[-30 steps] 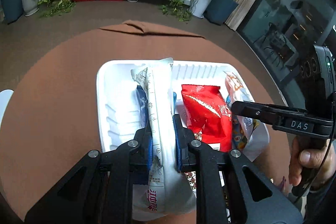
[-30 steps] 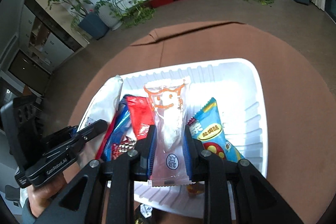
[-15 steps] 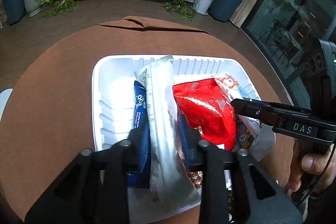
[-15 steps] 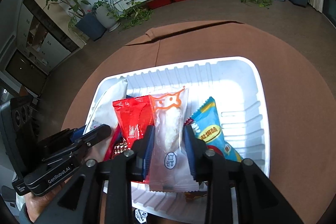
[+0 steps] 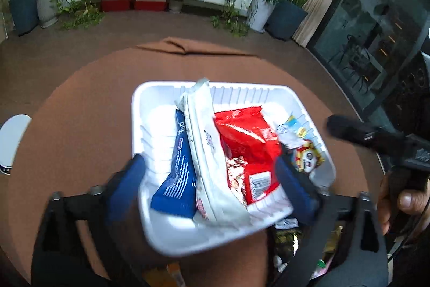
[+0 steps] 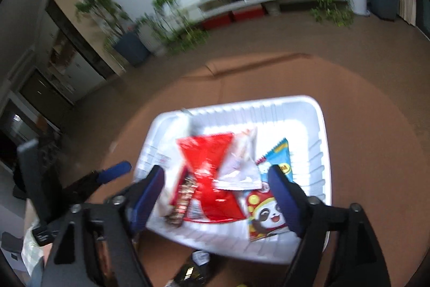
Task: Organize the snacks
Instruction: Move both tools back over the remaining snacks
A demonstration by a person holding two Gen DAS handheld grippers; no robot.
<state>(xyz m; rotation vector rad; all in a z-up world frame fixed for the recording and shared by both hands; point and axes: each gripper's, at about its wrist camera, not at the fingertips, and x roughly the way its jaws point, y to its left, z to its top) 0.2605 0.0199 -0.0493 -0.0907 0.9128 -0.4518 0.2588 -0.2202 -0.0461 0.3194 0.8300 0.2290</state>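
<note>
The snack packets lay together in the white tray [image 5: 139, 109] on the round brown bench [image 5: 80, 88], crowded toward its near half. A long white packet [image 5: 207, 136] ran near to far with its far tip propped against the tray's far wall, a dark blue packet [image 5: 180, 174] tucked against its left flank and a red packet [image 5: 250, 147] against its right. Further right lay a pale see-through packet [image 6: 239, 163] and a light blue one with a cartoon panda [image 6: 268, 206], both also lengthwise near to far. The tray's far right part was bare.

The left gripper [image 5: 212, 182] hung over the near edge of the tray with its jaws opening wide, the white, blue and red packets lying between them but touched by neither pad. The right gripper [image 6: 217, 195] had its jaws opening too, straddling the red and pale packets without pressing either. Both pointed down and away, so everything lay ahead of and below the jaws, with the packets' long axes running along the line of the fingers.

More loose wrappers [image 5: 290, 238] showed on the bench just nearer than the tray, under the right side of the left gripper. I judged those closest to fetch next, with either hand about equally placed.
</note>
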